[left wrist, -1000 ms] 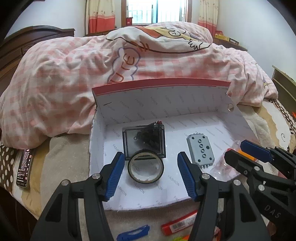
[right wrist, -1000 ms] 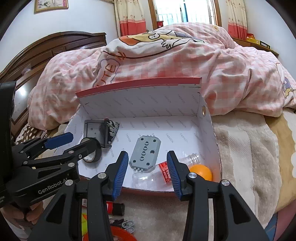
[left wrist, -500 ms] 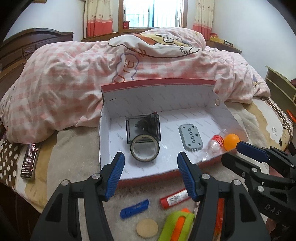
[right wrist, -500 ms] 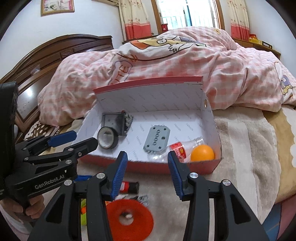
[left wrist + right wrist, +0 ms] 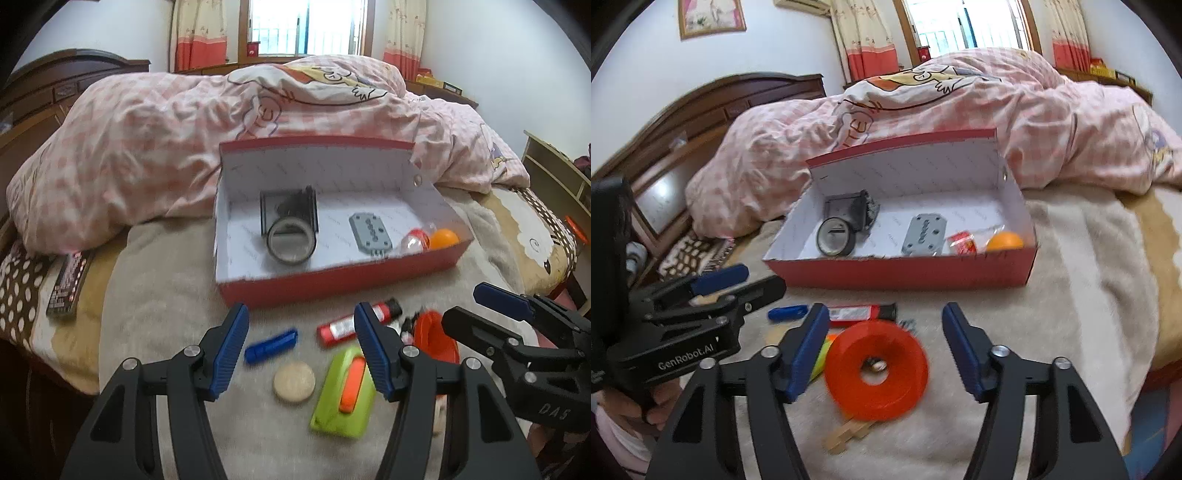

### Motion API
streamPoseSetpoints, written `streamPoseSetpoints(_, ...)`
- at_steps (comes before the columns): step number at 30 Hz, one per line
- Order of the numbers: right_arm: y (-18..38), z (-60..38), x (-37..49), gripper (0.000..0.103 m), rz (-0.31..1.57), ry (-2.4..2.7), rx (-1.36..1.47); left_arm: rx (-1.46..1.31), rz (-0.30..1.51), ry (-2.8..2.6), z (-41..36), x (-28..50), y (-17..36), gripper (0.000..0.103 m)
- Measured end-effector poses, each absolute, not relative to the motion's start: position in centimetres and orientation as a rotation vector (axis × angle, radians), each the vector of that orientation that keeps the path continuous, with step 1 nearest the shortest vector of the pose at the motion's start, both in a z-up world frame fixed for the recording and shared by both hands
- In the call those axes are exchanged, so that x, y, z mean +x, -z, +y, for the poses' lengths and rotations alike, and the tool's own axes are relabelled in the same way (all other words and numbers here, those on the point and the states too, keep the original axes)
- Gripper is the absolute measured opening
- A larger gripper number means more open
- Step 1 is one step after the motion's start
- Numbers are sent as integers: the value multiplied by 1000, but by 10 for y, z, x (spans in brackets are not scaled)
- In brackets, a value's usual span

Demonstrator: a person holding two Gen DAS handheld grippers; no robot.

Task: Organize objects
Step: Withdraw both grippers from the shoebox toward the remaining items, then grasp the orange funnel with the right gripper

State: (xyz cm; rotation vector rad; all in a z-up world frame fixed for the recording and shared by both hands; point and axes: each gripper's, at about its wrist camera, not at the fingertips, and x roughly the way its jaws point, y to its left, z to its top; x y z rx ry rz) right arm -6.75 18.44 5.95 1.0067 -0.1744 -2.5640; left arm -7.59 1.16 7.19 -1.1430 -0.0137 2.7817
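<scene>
A red box (image 5: 332,284) with a white inside stands on the bed, also in the right wrist view (image 5: 905,273). In it are a tape roll (image 5: 291,242), a dark clear case (image 5: 288,206), a grey plate (image 5: 370,233), a plastic bottle (image 5: 415,242) and an orange ball (image 5: 443,238). In front lie a blue piece (image 5: 271,346), a red tube (image 5: 354,325), a tan disc (image 5: 294,383), a green and orange tool (image 5: 345,391) and an orange ring (image 5: 877,365). My left gripper (image 5: 301,350) is open above these. My right gripper (image 5: 882,349) is open over the ring.
A pink checked quilt (image 5: 184,140) is heaped behind the box. A remote (image 5: 68,284) lies at the left on the bed edge. Wooden sticks (image 5: 846,435) lie under the ring. A dark headboard (image 5: 713,110) is at the left.
Both grippers have pulled back from the box toward the bed's near edge, so the loose items in front of the box came into view. The right gripper's jaws stand wider apart.
</scene>
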Motion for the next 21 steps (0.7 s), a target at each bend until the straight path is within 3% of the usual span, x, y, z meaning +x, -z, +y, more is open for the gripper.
streamPoseSetpoints(8, -38, 179, -51, 70, -164, 2531, 1048, -1216, -73, -2754, 0, -56, -50, 60)
streamPoseSetpoints(12, -32, 177, -51, 76, -147, 2534, 1060, -1223, -77, -2746, -3, -52, -45, 60)
streamPoseSetpoints(21, -21, 169, -58, 77, -107, 2514, 1118, -1230, -52, -2712, 0, -48, -37, 60)
